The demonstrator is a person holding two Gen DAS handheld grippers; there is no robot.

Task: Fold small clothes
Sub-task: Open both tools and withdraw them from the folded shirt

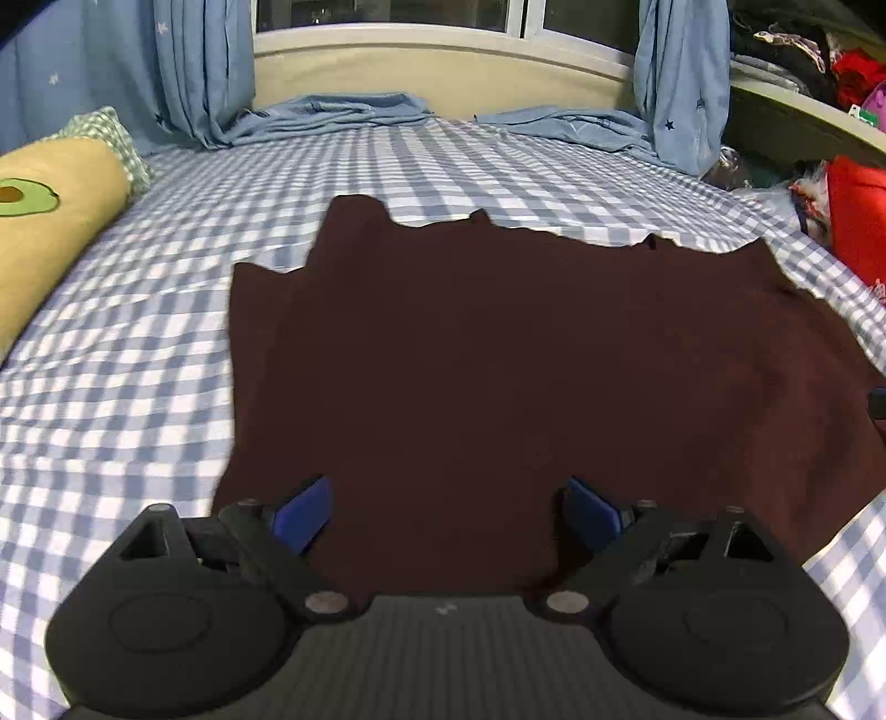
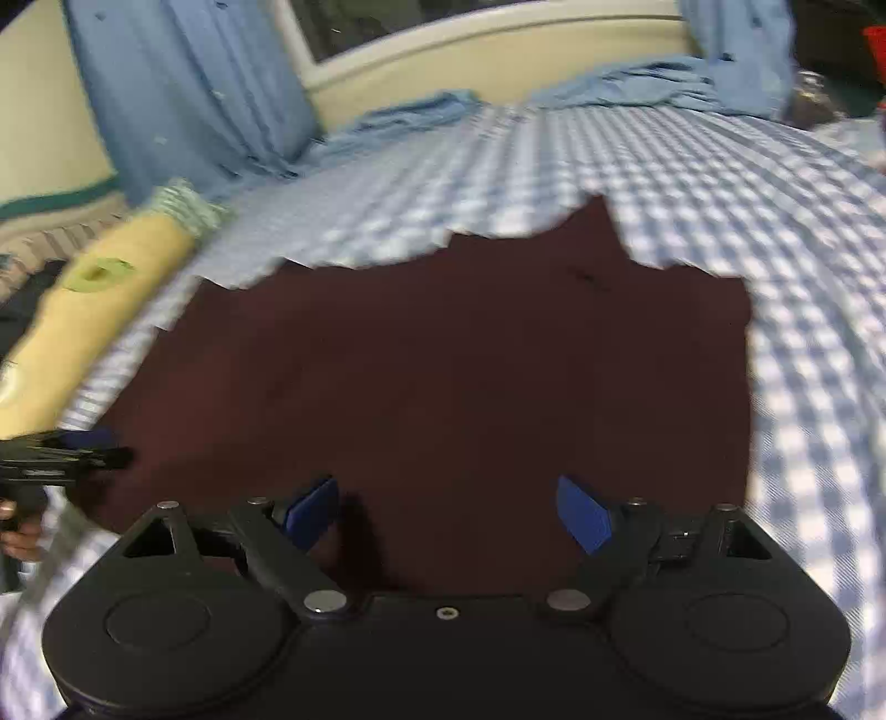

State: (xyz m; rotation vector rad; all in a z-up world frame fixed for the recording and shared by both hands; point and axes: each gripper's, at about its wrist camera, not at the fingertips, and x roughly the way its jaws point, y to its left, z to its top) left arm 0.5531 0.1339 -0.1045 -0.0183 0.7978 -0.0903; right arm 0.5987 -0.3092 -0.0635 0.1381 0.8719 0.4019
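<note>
The dark maroon garment lay spread flat on the blue-and-white checked bed sheet, near the middle of the bed. Its surface was plain and mostly smooth. Its far edge was uneven, with several small peaks and notches against the checks, and a narrow layered flap ran down its left side. In the right wrist view the same garment appeared blurred, with a square corner at its far right.

The left gripper was held over the near edge of the garment, angled downward. Its blue pads stood wide apart and nothing lay between them; the tongs were released. The right gripper was held likewise over the near edge, further right, pointing downward, its blue pads also spread and gripping nothing. In the right wrist view the left gripper projected in from the left edge over the garment's left part, with a hand on its handle below.

A yellow bolster pillow with an avocado print lay along the left side of the bed. Blue star-print curtains hung at the far end, their hems pooled on the sheet beneath a window. Red and dark clothes were heaped at the far right.
</note>
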